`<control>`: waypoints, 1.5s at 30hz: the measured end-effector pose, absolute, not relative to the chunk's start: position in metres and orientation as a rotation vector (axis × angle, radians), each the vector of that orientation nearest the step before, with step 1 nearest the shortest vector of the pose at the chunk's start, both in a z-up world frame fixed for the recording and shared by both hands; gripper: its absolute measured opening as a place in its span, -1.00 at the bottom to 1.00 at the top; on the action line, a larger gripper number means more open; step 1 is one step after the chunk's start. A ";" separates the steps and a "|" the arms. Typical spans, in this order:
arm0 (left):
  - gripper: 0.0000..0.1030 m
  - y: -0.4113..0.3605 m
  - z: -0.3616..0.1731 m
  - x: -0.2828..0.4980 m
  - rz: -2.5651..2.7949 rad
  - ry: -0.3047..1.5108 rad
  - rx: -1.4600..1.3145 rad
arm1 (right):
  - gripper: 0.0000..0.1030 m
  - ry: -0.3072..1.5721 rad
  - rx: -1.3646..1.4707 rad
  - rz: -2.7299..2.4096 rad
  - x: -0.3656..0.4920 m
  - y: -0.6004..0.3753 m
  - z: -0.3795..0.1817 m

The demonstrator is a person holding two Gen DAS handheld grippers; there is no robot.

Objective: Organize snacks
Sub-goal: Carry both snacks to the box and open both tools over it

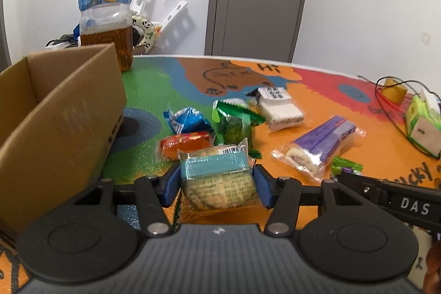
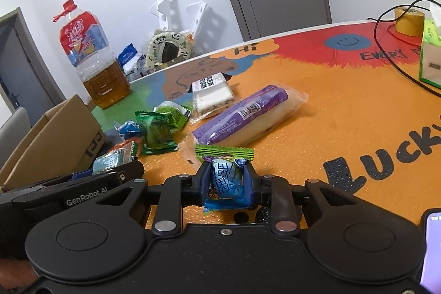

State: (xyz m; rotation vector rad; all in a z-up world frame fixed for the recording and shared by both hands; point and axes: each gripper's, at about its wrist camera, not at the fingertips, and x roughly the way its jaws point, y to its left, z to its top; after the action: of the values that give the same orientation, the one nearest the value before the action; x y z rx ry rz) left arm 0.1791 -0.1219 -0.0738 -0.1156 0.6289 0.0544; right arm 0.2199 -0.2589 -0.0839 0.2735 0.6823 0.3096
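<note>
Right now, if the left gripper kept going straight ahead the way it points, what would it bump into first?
The left gripper already grips a teal-labelled snack. Straight on, that packet would probably meet the orange-red snack or the green snack just behind; depth is hard to judge.

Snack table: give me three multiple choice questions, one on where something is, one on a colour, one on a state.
1. Where does the cardboard box stand?
A. left of the snacks
B. on the tissue box
C. behind the door

2. What colour wraps the long roll cake?
A. red
B. purple
C. black

3. What is the right gripper doing?
A. open, empty
B. resting in the box
C. shut on a small blue packet

Answers: A, the box sits at the left table edge; B, its printed band is purple; C, both fingers press the packet.
</note>
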 end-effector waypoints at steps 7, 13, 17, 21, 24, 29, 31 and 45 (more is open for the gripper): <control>0.07 -0.122 -0.053 0.166 0.047 0.584 -0.120 | -0.49 0.649 0.288 0.331 0.212 -0.259 -0.073; 0.07 -0.119 -0.039 0.156 0.050 0.551 -0.124 | -0.49 0.625 0.290 0.356 0.205 -0.254 -0.063; 0.07 -0.114 -0.030 0.148 0.058 0.530 -0.129 | -0.49 0.609 0.292 0.372 0.202 -0.250 -0.057; 0.07 -0.107 -0.020 0.139 0.067 0.505 -0.135 | -0.49 0.584 0.296 0.402 0.197 -0.244 -0.049; 0.07 -0.099 -0.012 0.132 0.079 0.485 -0.142 | -0.49 0.569 0.292 0.419 0.195 -0.237 -0.044; 0.07 -0.084 -0.001 0.123 0.104 0.458 -0.155 | -0.50 0.550 0.290 0.450 0.194 -0.226 -0.036; 0.07 -0.078 0.003 0.120 0.114 0.451 -0.161 | -0.50 0.544 0.288 0.459 0.194 -0.221 -0.033; 0.07 -0.027 0.016 0.110 0.193 0.424 -0.199 | -0.50 0.504 0.270 0.530 0.196 -0.180 -0.013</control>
State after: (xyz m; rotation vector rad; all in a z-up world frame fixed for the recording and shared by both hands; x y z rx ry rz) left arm 0.1099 -0.0269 0.0156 -0.1993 0.4244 0.1933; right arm 0.1955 -0.1797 -0.0129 0.2695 0.5043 0.5300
